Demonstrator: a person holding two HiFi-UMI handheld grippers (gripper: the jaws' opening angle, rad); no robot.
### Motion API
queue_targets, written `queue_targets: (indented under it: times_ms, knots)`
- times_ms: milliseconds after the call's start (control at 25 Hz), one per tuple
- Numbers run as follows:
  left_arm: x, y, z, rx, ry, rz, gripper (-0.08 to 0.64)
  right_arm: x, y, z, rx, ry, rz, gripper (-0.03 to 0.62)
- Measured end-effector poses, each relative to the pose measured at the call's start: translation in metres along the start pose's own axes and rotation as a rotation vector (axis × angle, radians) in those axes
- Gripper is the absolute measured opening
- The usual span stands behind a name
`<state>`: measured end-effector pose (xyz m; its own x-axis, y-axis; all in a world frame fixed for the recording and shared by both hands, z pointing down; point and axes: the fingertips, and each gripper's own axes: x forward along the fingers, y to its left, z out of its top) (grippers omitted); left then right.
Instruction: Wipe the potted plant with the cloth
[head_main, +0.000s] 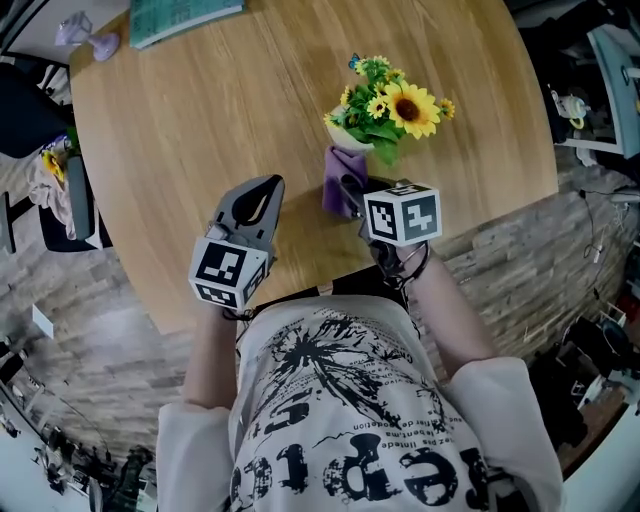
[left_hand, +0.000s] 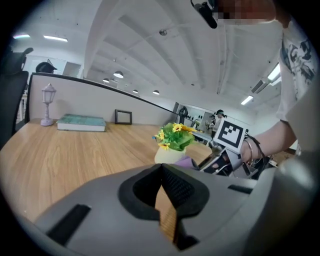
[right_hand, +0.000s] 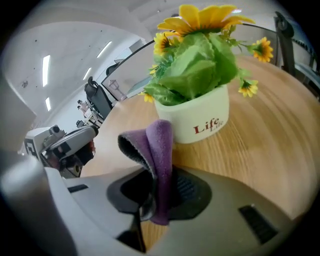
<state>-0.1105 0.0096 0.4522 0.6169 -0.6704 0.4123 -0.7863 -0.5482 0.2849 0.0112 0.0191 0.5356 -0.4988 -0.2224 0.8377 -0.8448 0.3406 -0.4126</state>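
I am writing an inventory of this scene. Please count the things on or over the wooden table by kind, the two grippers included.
Potted plant: 1
Purple cloth: 1
Book: 1
Small lamp ornament: 1
Picture frame: 1
Grippers: 2, the left gripper and the right gripper
Total: 7

Purple cloth (right_hand: 160, 145), cream pot (right_hand: 200, 117) with red lettering, yellow sunflowers (head_main: 408, 106), green leaves (right_hand: 196, 70), light wood-grain table (head_main: 200, 120)
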Motion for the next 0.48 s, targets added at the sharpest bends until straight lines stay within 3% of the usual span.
queue_targets:
  times_ms: [320,480]
  knots:
    - [0.026,-0.026,0.005,-0.004,0.016,-0.021,0.003,-0.028,-0.036,-0.016,-0.099,0.103,-0.014,0.095]
    - [0.042,-0.032,0.009,-0.026,0.012,-0.021,0.017,-0.049,-0.065,-0.011,-0.225,0.129,-0.094,0.092]
